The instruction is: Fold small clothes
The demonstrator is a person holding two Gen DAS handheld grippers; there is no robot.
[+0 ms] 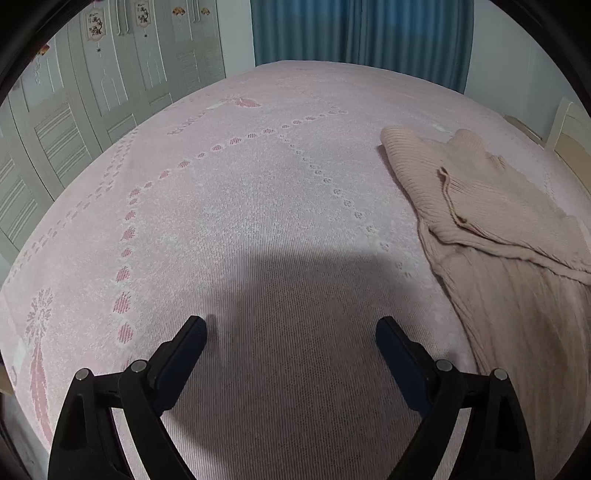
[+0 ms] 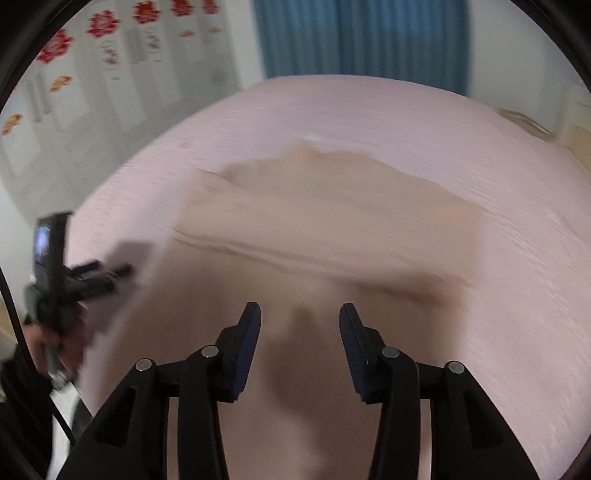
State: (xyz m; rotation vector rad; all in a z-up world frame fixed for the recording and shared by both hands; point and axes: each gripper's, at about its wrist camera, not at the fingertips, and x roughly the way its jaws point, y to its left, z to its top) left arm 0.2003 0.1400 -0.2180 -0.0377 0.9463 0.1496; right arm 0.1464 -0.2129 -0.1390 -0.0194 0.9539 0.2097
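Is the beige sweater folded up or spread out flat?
Partly folded: the beige ribbed sweater has one layer turned over the rest, its edge showing, on the pink bedspread.

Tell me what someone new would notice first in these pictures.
A beige ribbed sweater lies partly folded on the right side of a wide pink bedspread. The left claw hangs open over bare bedspread; the right claw is open above the sweater. Blue curtains hang behind the bed.
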